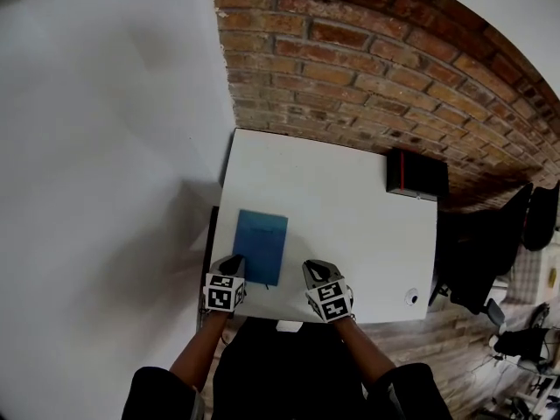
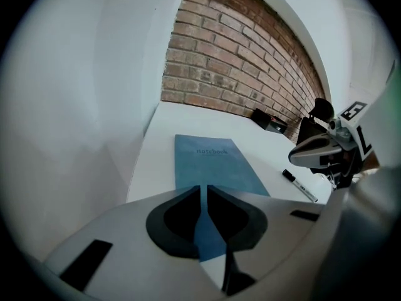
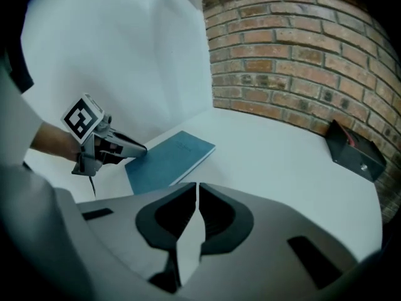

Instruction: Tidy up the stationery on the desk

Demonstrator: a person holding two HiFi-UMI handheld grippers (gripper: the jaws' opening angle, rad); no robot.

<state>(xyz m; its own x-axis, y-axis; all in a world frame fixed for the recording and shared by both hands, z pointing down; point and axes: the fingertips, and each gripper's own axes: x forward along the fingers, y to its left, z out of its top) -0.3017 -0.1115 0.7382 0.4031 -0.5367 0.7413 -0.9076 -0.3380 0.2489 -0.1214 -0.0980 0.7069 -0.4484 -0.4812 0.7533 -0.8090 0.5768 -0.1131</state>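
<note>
left claw (image 1: 234, 262) over corner of blue notebook (image 1: 262, 239)

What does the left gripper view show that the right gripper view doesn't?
Only the left gripper view: a marker pen lying on the desk beside the notebook, and the right gripper. Only the right gripper view: the left gripper at the notebook's near corner. Both: the blue notebook and the black box by the brick wall.
</note>
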